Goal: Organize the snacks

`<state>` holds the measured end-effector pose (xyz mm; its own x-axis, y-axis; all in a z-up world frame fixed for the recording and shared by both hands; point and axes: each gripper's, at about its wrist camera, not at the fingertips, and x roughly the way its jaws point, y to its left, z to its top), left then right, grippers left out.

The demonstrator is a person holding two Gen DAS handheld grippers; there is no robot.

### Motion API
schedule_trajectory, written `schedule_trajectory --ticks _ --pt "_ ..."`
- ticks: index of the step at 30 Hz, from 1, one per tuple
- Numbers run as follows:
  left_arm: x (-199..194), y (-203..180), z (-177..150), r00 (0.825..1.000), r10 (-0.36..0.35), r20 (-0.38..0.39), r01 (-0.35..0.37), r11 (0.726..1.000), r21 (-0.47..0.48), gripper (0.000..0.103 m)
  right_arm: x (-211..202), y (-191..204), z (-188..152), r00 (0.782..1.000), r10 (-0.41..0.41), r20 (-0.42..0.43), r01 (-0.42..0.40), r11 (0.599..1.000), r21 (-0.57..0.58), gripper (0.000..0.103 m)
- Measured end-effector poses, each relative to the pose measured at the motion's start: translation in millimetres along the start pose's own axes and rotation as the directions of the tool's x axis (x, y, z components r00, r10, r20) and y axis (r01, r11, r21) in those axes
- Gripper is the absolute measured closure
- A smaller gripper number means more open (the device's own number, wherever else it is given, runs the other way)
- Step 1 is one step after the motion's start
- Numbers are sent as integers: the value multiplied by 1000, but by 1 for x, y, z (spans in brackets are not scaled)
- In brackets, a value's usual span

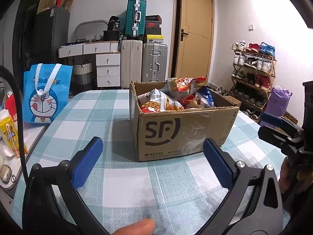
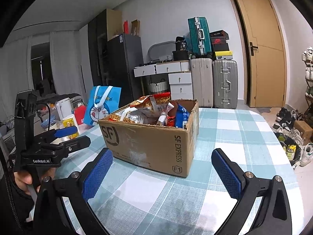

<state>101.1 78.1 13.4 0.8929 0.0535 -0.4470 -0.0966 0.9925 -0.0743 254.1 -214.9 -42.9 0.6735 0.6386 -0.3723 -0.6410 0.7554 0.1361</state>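
1. the cardboard box (image 1: 182,131) stands on the checked table (image 1: 125,186), heaped with snack bags (image 1: 166,99) to its rim.
2. the left gripper (image 1: 152,160) hovers short of the box, jaws spread wide, nothing between them.
3. the right gripper (image 2: 160,174) does likewise, wide and empty.
4. this fits either snacks just packed in or snacks waiting to be sorted out; the pictures cannot settle which, so no next move is safe to name.

left gripper (image 1: 152,162): black curved arms, blue textured pads, silver screws | right gripper (image 2: 162,172): same build | left body: white "GenRobot.AI" lettering, black cable
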Motion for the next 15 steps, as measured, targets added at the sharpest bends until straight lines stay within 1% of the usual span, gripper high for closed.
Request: schedule_trajectory --ticks 5,15 --pt "1 0 -1 1000 1 -3 -1 1000 4 1 -3 4 0 1000 -23 14 23 1000 -17 0" --pt "1 2 -3 1000 -4 -11 4 1000 -5 1 -4 6 0 1000 -23 20 23 1000 -16 0"
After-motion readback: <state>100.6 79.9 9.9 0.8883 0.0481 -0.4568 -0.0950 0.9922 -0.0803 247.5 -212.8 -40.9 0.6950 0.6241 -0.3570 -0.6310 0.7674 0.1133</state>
